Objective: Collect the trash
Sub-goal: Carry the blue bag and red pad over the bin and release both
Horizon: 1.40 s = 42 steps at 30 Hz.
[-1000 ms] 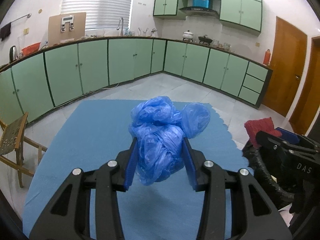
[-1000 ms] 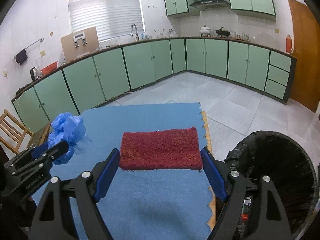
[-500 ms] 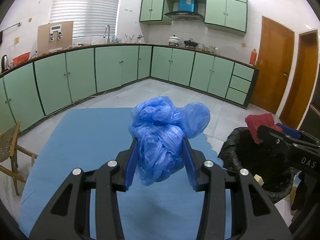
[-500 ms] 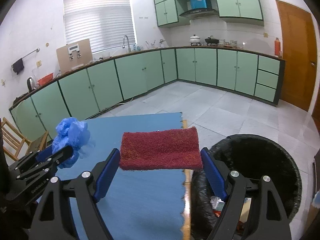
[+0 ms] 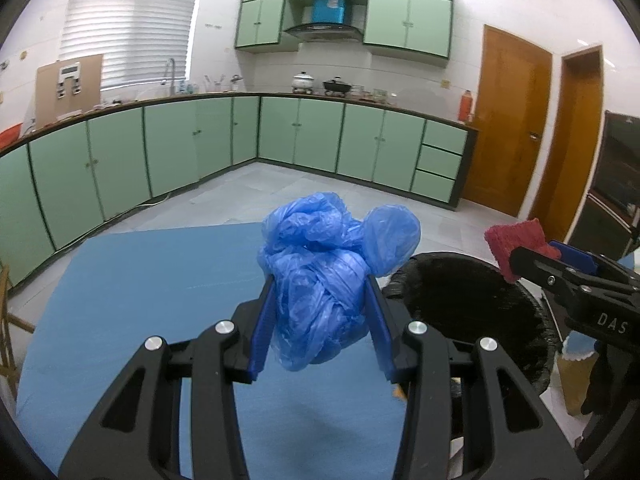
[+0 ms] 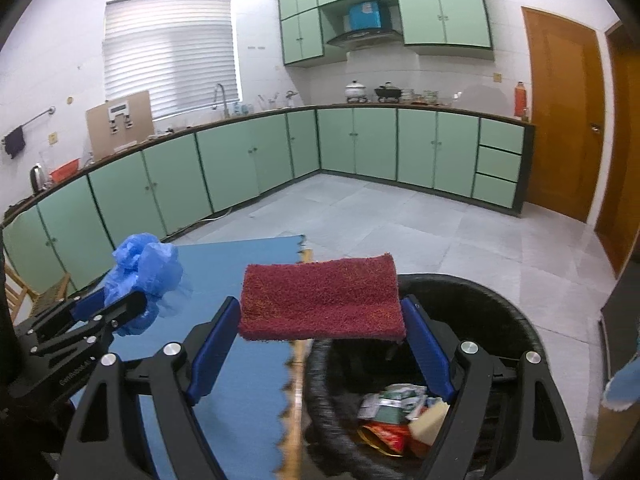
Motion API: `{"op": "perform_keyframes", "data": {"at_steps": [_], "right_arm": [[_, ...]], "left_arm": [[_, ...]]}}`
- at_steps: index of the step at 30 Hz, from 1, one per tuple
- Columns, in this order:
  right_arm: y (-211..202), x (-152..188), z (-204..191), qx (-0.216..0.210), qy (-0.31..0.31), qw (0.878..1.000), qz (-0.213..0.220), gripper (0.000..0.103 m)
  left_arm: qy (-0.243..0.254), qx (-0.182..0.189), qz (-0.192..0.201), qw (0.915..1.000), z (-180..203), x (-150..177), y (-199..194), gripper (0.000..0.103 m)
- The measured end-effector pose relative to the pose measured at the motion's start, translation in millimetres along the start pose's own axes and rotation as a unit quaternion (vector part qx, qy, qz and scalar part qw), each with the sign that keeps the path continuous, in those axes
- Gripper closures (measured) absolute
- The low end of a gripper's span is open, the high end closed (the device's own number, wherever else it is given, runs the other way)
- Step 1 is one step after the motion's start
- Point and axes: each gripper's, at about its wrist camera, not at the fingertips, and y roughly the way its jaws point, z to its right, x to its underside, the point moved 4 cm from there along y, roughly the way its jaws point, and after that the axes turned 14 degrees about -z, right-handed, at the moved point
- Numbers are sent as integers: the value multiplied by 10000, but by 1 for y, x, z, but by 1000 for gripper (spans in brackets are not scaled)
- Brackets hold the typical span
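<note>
My left gripper (image 5: pixel 320 328) is shut on a crumpled blue plastic bag (image 5: pixel 324 276) and holds it above the blue mat (image 5: pixel 160 280), close to the rim of the black trash bin (image 5: pixel 472 312). My right gripper (image 6: pixel 320 344) is shut on a flat red scouring pad (image 6: pixel 320 296) and holds it level over the near-left rim of the bin (image 6: pixel 480 320). The bin holds wrappers and a sponge (image 6: pixel 400 412). The right gripper and red pad (image 5: pixel 516 244) show at the right of the left wrist view. The left gripper and blue bag (image 6: pixel 144 272) show at the left of the right wrist view.
The blue mat (image 6: pixel 240 360) has a scalloped edge beside the bin. Green cabinets (image 6: pixel 240 164) run along the far walls, with grey tiled floor (image 6: pixel 440 224) between. Wooden doors (image 5: pixel 508 128) stand at the right. A wooden chair (image 6: pixel 20 292) stands left of the mat.
Both grippers have moved right with their loads. The bin has come fully into both views, and the red pad now hangs over its rim. Both grips are unchanged.
</note>
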Motion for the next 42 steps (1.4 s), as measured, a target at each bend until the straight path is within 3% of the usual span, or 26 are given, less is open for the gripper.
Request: {"op": "perform_keyframes", "data": {"at_steps": [21, 37, 42], "right_arm": [[8, 23, 135, 708, 666, 9950, -218, 23], [53, 47, 182, 800, 816, 9915, -617, 23], [70, 54, 187, 909, 725, 9899, -812, 21]], "left_arm": [[855, 844, -333, 9922, 132, -10, 89, 62], [966, 1239, -758, 9847, 173, -14, 163, 62], [865, 1375, -1012, 9815, 175, -19, 184, 52]]}}
